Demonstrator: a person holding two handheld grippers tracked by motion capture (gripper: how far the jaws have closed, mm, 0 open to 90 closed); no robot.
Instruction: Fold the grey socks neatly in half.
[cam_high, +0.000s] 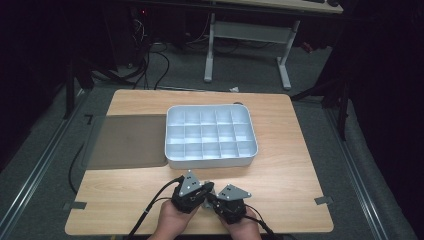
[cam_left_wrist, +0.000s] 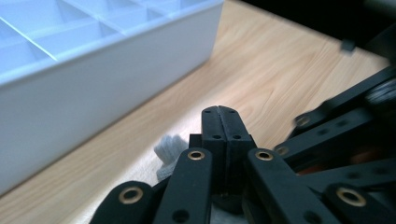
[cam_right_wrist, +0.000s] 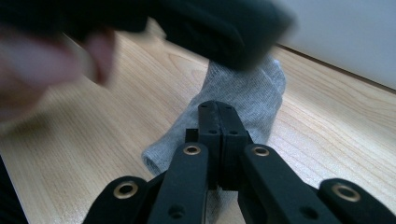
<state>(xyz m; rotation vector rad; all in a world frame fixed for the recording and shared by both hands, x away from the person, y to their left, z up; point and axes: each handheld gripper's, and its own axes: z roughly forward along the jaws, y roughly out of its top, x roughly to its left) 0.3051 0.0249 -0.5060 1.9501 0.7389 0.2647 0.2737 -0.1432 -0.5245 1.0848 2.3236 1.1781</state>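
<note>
One small grey knitted sock (cam_right_wrist: 243, 100), lying flat on the table at about six o'clock, just in front of the near edge and between the two hands. Two black two-jaw grippers, each capped by a grey three-cornered plate: left gripper (cam_left_wrist: 223, 122) at about seven o'clock of the sock, fingers clenched tight together, a tuft of the grey fabric poking out beside them at nine o'clock in the left gripper view; cannot tell whether any cloth is pinched there. Right gripper (cam_right_wrist: 219, 119) at five o'clock, fingers likewise pressed shut over the sock, cloth spreading out beneath and beyond the tips; grip on it not clear. Two hands, one on each gripper, entering from six o'clock.

One white plastic tray (cam_high: 172, 161) split into fifteen compartments, three rows of five, at twelve o'clock of the grippers, well apart. One dark grey flat mat (cam_high: 127, 140) touching the tray at its nine o'clock side.

One light wooden table (cam_high: 290, 170), pale grain. Around it grey carpet floor, black cables, one white-legged desk frame (cam_high: 247, 47) at twelve o'clock, darkness beyond.
</note>
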